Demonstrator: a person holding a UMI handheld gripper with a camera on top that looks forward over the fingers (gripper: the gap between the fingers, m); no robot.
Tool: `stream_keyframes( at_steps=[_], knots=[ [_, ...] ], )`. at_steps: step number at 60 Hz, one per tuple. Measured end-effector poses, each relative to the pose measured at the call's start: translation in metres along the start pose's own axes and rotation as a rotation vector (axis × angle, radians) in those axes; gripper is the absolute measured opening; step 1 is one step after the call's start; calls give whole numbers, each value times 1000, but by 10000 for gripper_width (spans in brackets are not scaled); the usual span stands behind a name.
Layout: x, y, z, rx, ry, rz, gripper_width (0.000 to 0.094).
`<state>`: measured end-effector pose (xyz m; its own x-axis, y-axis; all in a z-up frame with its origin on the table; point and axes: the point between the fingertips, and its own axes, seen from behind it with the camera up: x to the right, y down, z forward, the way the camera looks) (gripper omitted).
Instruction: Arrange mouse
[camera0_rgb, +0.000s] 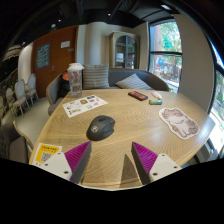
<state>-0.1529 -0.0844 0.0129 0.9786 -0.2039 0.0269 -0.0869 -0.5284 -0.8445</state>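
A dark grey computer mouse (100, 126) lies on the round wooden table (120, 110), just ahead of my fingers and a little toward the left one. My gripper (111, 160) is open and empty, with its magenta pads (76, 155) set wide apart above the table's near part. The mouse is beyond the fingertips, not between them.
A printed sheet (84, 104) lies beyond the mouse on the left, a yellow card (46, 153) by the left finger, a patterned mat (182, 121) on the right. A red and black item (137, 96), a green box (156, 100) and a jug (76, 78) stand further back. A grey sofa (115, 78) is behind the table.
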Motion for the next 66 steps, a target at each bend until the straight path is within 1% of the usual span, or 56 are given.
stream_keyframes(
  at_steps=[4, 6, 10, 14, 21, 27, 31, 45, 48, 51, 55, 60, 61, 66],
  knots=[
    [-14, 4, 15, -19, -12, -14, 830],
    [-16, 3, 15, -32, -38, -18, 828],
    [-38, 5, 37, -44, -59, -8, 827],
    [-41, -1, 48, -53, -55, 2, 828],
    [-39, -14, 65, -71, -19, 20, 825],
    [-48, -19, 84, -104, -41, 18, 824],
    [-46, -25, 94, -112, -24, -10, 830],
    [-64, -44, 122, -113, -62, -81, 809],
    [-62, -46, 125, -114, -62, -77, 748],
    [-55, -48, 128, -114, -42, -68, 611],
    [-56, -55, 131, -86, -52, -76, 488],
    [-57, -54, 127, -99, -65, -142, 388],
    [-58, -57, 125, -88, -70, -144, 364],
    [-50, -62, 113, -79, -85, -132, 361]
  ],
)
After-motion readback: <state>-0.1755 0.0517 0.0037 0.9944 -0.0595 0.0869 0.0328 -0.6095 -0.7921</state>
